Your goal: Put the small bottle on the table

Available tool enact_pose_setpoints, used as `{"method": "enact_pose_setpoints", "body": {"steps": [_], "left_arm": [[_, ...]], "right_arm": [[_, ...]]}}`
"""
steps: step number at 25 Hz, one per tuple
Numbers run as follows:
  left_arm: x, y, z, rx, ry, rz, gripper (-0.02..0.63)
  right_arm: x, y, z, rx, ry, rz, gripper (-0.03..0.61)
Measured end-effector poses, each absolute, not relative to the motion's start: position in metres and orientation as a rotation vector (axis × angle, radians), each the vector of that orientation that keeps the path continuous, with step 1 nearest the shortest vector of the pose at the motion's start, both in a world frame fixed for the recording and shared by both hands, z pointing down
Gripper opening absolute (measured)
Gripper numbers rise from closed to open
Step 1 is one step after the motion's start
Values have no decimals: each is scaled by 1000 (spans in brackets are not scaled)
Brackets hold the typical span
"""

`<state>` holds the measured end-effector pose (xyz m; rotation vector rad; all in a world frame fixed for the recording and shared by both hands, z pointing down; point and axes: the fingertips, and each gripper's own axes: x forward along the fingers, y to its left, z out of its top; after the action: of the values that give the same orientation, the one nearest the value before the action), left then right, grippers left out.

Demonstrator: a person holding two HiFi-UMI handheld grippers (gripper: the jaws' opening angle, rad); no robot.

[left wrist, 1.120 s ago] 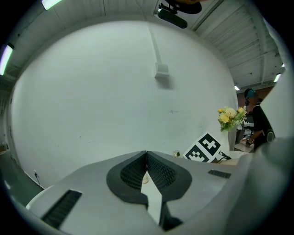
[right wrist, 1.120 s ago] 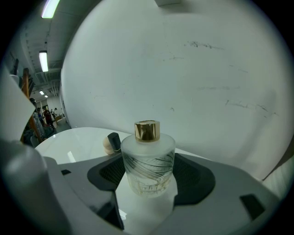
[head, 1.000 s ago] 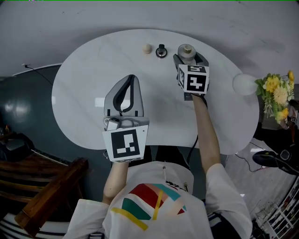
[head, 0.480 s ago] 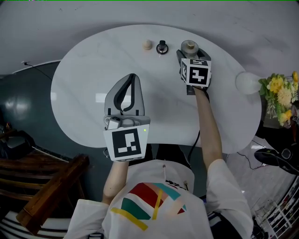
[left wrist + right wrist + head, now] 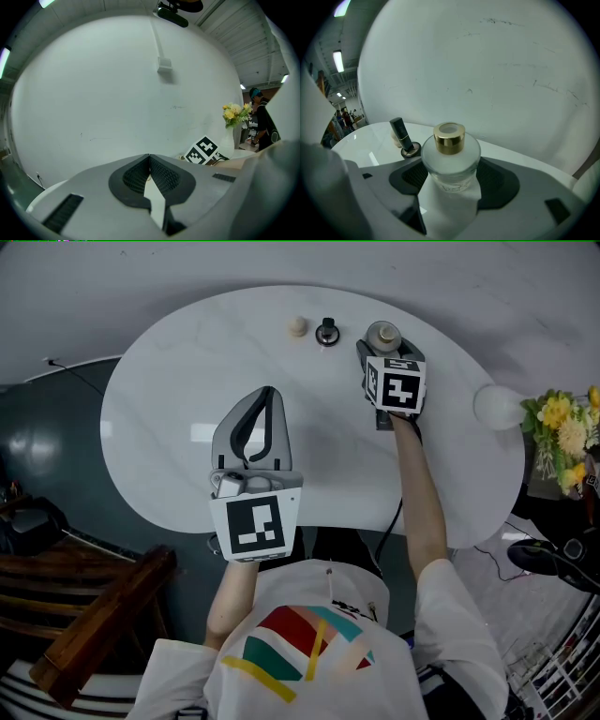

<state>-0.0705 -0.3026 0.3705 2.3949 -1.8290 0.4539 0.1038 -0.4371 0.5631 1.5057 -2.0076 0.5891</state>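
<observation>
I see the bottle (image 5: 451, 154), frosted with a gold cap, standing upright between the pads of my right claw (image 5: 453, 183). The claw pinches it on both sides, over the far edge of the bench (image 5: 169, 409). I cannot tell whether its base touches the bench. Just left of the bottle stands a black tube (image 5: 400, 134) on a round base, with a small pale ball (image 5: 297, 326) beyond it. Well right of the bottle is a white vase (image 5: 494, 407) with yellow flowers. Left of the bottle and nearer me, my left claw (image 5: 266, 393) hovers with its tips pressed together and nothing between them.
</observation>
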Motion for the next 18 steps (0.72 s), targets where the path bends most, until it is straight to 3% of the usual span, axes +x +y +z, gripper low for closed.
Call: {"method": "enact_pose_setpoints", "body": {"steps": [18], "left_arm": [[-75,-293,365,2381,-1857,437,17]], "right_arm": [[103,-439,566,1521,-2023,642,324]]}}
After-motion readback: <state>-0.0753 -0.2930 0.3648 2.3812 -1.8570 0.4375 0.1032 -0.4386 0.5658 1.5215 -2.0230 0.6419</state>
